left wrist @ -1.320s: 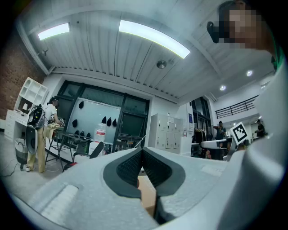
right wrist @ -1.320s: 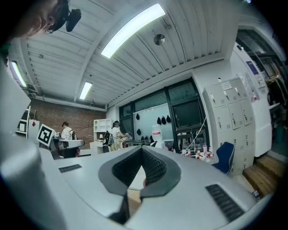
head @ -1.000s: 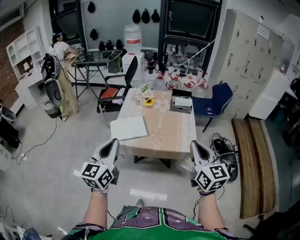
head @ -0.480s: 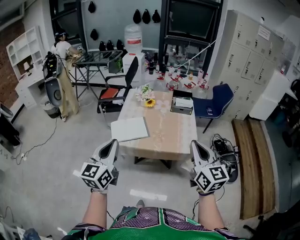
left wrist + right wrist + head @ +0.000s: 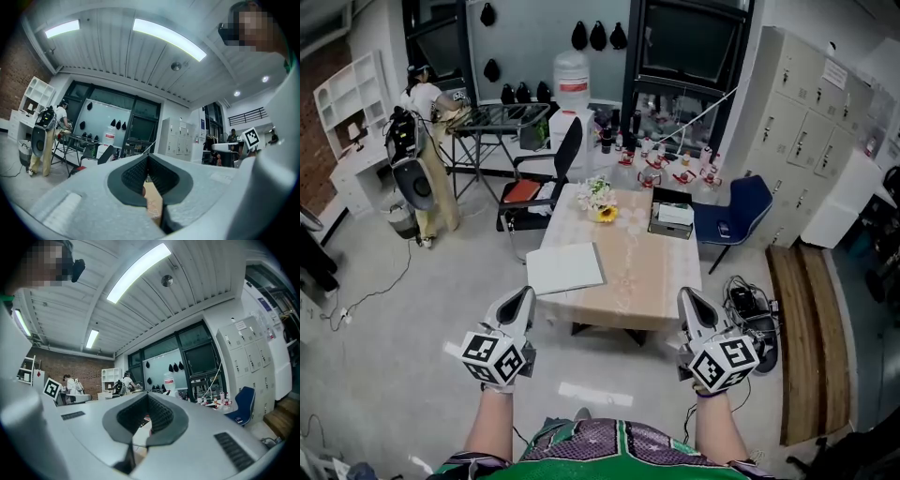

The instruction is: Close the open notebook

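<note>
A pale notebook [image 5: 565, 268] lies flat on the near left corner of the tan table [image 5: 652, 281], with its edge hanging a little over the side. My left gripper [image 5: 525, 292] is in the air just short of the table's near edge, below the notebook, jaws shut and holding nothing. My right gripper [image 5: 684, 293] hovers level with it off the table's near right corner, jaws also together and bare. In the left gripper view the pads of the left gripper [image 5: 147, 155] meet at the tip. The right gripper view shows the right gripper [image 5: 147, 395] the same way.
A flower bunch [image 5: 598, 199] and a dark box [image 5: 671, 216] stand at the table's far end. A black chair [image 5: 546, 169] is at the far left, a blue chair [image 5: 736, 211] at the right. Wooden boards [image 5: 806, 328] lie on the floor. A person [image 5: 427, 112] stands at the back left.
The table and notebook have drawn slightly nearer and lower in the head view. Both grippers have advanced a little toward the table, side by side, still shut.
</note>
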The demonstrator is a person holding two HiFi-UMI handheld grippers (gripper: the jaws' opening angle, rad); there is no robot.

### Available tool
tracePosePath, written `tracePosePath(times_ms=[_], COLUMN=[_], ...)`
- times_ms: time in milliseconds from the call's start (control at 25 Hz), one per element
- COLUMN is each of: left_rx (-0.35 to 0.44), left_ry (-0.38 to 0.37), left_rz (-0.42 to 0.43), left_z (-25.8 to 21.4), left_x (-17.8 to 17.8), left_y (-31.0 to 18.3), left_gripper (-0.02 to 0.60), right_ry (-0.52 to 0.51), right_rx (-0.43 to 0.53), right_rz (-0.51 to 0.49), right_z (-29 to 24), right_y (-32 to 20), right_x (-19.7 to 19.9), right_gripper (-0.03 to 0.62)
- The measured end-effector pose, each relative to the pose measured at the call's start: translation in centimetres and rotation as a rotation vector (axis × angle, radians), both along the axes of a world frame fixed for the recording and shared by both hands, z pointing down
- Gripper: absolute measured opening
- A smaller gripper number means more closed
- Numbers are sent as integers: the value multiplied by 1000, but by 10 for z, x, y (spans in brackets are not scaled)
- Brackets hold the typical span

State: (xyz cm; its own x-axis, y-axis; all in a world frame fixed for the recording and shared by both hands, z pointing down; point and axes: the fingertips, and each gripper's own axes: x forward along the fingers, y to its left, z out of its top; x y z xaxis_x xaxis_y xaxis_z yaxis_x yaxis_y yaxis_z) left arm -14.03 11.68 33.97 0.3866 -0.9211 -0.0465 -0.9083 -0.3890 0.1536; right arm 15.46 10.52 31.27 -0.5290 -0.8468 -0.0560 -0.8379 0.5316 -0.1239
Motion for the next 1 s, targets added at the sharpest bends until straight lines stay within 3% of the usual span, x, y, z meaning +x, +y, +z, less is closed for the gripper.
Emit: tracePosePath(times_ms=[680,1000], left_rx=[-20,-54], left_ry=[27,38], left_rz=[10,-8], left_z=[12,39], left_x=[-80,-98], left_y=[-58,-74], left_gripper=[15,15], right_ry=[54,97], right_rx=[-35,-54], right_rz=[-33,-57], right_z=[7,17], right_y=[-51,-71], right_x=[-89,-103], right_gripper=[0,0])
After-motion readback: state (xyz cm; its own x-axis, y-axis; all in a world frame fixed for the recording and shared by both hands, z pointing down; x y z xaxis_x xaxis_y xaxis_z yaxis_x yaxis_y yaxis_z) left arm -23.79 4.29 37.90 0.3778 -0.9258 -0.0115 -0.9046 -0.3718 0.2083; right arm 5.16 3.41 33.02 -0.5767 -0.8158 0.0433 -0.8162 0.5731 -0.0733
